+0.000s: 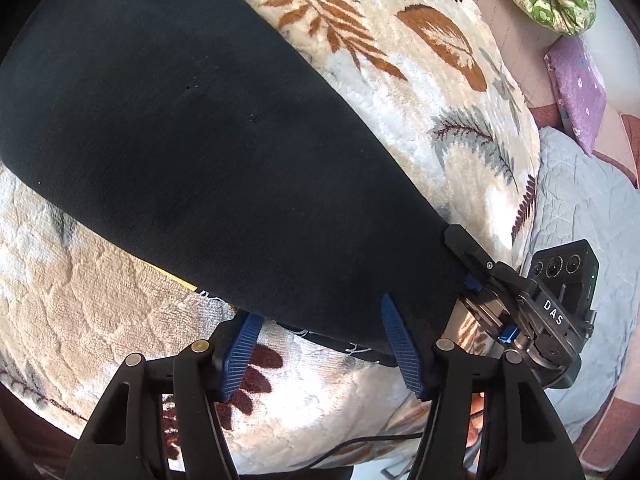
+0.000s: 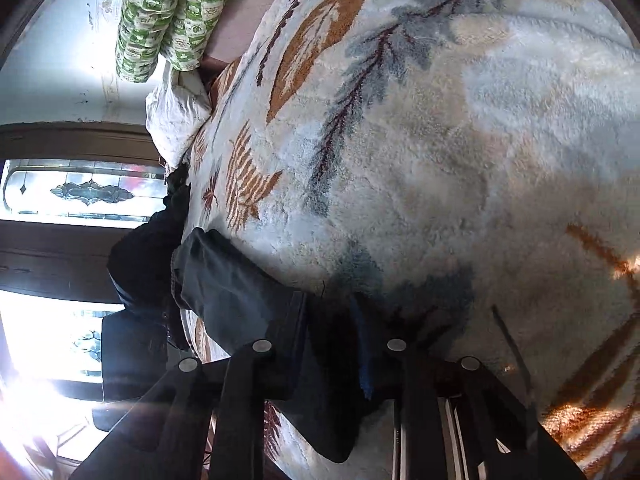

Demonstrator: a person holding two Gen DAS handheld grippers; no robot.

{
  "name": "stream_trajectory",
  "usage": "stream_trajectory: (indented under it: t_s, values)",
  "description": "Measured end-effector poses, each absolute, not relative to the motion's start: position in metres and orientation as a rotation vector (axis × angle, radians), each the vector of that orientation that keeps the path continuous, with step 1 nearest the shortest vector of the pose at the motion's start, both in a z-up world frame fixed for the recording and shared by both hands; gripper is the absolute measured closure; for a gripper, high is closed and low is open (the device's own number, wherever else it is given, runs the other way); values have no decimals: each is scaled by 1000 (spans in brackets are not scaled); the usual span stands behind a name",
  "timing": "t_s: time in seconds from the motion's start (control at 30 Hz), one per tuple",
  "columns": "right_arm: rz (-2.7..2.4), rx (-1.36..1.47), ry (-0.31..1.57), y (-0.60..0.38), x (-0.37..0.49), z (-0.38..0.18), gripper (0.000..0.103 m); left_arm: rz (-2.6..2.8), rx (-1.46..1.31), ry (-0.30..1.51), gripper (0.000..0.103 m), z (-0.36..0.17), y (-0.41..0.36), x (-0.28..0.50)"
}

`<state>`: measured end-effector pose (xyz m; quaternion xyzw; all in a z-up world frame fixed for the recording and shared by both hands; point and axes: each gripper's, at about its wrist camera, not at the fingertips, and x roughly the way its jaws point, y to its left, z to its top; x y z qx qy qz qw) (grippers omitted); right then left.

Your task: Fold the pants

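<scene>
The pants (image 1: pixel 192 152) lie spread flat on the leaf-patterned blanket (image 1: pixel 420 92), which gives a smooth fold surface. The right gripper (image 1: pixel 464 268) is clamped on the near corner of the hem, probably to lift that end over. The left gripper (image 1: pixel 320 344) stands wide, its blue pads (image 1: pixel 400 348) straddling the hem edge with nothing held. The right wrist view alone shows dark cloth (image 2: pixel 240 292) bunched between its fingers and a window (image 2: pixel 80 192); the left wrist view alone shows the full leg.
</scene>
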<state>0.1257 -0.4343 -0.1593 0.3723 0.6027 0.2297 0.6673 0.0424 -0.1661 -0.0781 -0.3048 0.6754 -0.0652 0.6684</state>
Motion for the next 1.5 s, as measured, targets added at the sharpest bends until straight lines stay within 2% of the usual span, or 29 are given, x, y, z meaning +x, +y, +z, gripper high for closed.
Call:
stream_trajectory:
  t_s: [0.07, 0.37, 0.43, 0.47, 0.5, 0.6, 0.8, 1.07, 1.5]
  values:
    - [528, 875, 1358, -436, 124, -164, 80, -143, -665, 1518, 55, -76, -171, 42]
    - [545, 963, 1341, -445, 118, -171, 81, -185, -653, 1523, 57, -73, -201, 42]
    - [529, 963, 1343, -446, 118, -172, 84, -189, -647, 1535, 67, -76, -201, 44]
    - [526, 953, 1339, -445, 117, -171, 85, -190, -656, 1544, 78, -80, -201, 47]
    - [521, 943, 1334, -444, 117, -170, 85, -194, -674, 1559, 84, -83, -198, 50]
    - [508, 906, 1317, -440, 115, -165, 85, -225, -715, 1589, 91, -87, -194, 54]
    - [472, 906, 1275, -437, 108, -150, 86, -299, -706, 1566, 95, -77, -185, 60]
    - [451, 864, 1246, -424, 104, -112, 86, -367, -731, 1522, 96, -56, -165, 62]
    - [466, 798, 1204, -370, 119, -51, 86, -397, -865, 1431, 96, -31, -85, 56]
